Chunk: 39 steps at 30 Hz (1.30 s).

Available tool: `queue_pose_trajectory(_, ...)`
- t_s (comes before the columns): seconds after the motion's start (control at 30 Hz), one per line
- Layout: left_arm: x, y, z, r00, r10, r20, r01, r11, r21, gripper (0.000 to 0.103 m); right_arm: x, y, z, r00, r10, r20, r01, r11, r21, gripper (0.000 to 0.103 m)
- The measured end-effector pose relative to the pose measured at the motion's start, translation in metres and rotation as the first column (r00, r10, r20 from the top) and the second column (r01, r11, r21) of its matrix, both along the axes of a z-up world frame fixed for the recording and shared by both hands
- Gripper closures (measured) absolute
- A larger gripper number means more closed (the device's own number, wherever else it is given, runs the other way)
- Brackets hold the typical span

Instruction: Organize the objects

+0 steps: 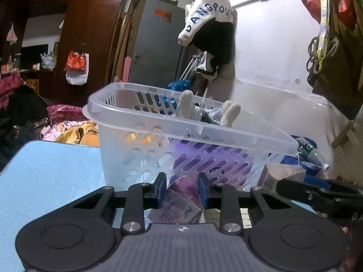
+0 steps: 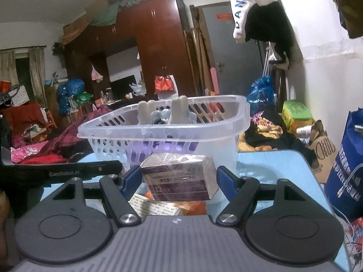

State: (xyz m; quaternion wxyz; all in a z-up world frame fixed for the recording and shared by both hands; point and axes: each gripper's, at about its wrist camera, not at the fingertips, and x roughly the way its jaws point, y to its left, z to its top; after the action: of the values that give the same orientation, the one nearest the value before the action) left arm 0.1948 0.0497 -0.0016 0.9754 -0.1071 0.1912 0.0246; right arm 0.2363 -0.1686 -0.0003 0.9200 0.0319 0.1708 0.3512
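While its blue pads press both sides of a purple pack (image 1: 179, 200), the left gripper (image 1: 182, 191) holds it low over the blue table (image 1: 45, 181). With jaws spread wide, the right gripper (image 2: 179, 181) frames a wrapped box (image 2: 179, 176) without touching it. Just beyond both stands a clear basket (image 2: 158, 133), plush paws (image 2: 179, 111) poking above its rim.

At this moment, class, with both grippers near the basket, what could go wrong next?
1. The left gripper pinches the purple box at a tilt; it might slip.
2. The open right gripper straddles a wrapped box perched on loose packets; closing may topple it.
3. Soft toys already poke above the basket rim.
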Motion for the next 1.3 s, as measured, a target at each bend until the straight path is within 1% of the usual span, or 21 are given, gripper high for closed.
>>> queue_pose_trajectory(0.07,-0.002,0.002,0.002,1.0,-0.002,0.012,0.002,1.0,-0.002,0.071,-0.002,-0.001,0.002,1.0,0.006,0.009,-0.006,1.0,0.004,0.028)
queue_pose_trajectory(0.17,-0.007,0.002,0.004,1.0,-0.006,0.027,0.006,1.0,0.014,0.072,-0.006,-0.002,0.005,1.0,0.017,0.021,-0.017,1.0,0.007,0.029)
queue_pose_trajectory(0.2,-0.007,0.002,0.005,1.0,-0.007,0.03,0.006,1.0,0.016,0.072,-0.008,-0.002,0.006,0.999,0.019,0.026,-0.02,1.0,0.005,0.034)
queue_pose_trajectory(0.23,-0.009,0.002,0.005,0.999,-0.007,0.034,0.007,1.0,0.019,0.072,-0.008,-0.002,0.006,0.999,0.03,0.016,-0.03,1.0,-0.001,0.073)
queue_pose_trajectory(0.27,-0.009,0.002,0.006,0.999,-0.008,0.039,0.007,1.0,0.018,0.072,-0.006,-0.002,0.006,0.999,0.043,0.001,-0.043,0.999,0.004,0.072)
queue_pose_trajectory(0.33,-0.011,0.003,0.006,0.999,-0.01,0.045,0.01,1.0,0.019,0.072,-0.007,0.0,0.005,0.999,0.051,-0.001,-0.051,0.999,-0.003,0.073)
queue_pose_trajectory(0.43,-0.011,0.007,0.004,0.999,-0.015,0.037,0.015,1.0,0.008,0.072,-0.004,0.004,0.002,0.998,0.064,-0.016,-0.064,0.998,-0.022,0.078)
queue_pose_trajectory(0.47,-0.012,0.009,0.002,0.999,-0.014,0.038,0.014,1.0,0.006,0.073,-0.003,0.005,0.0,0.998,0.066,-0.02,-0.067,0.997,-0.025,0.082)
queue_pose_trajectory(0.53,-0.013,0.011,0.002,0.999,-0.01,0.041,0.01,1.0,0.004,0.073,-0.002,0.005,-0.001,0.997,0.068,-0.024,-0.068,0.997,-0.019,0.084)
queue_pose_trajectory(0.57,-0.014,0.012,0.001,0.999,-0.011,0.042,0.011,1.0,0.0,0.073,-0.003,0.004,-0.002,0.997,0.068,-0.021,-0.068,0.997,-0.02,0.086)
queue_pose_trajectory(0.77,-0.02,0.017,0.005,0.998,-0.009,0.062,0.009,1.0,-0.008,0.073,-0.009,0.003,0.003,0.996,0.088,0.014,-0.087,0.996,-0.029,0.089)
queue_pose_trajectory(1.0,-0.027,0.021,0.011,0.996,-0.02,0.086,0.022,1.0,-0.021,0.073,-0.014,0.004,0.008,0.994,0.101,0.041,-0.099,0.994,-0.043,0.091)
queue_pose_trajectory(1.17,-0.037,0.022,0.022,0.993,-0.033,0.113,0.036,0.999,-0.026,0.074,-0.027,0.002,0.021,0.99,0.117,0.081,-0.114,0.992,-0.045,0.094)
queue_pose_trajectory(1.3,-0.047,0.02,0.037,0.988,-0.046,0.144,0.049,0.999,-0.019,0.074,-0.041,0.001,0.038,0.983,0.129,0.131,-0.124,0.991,-0.042,0.095)
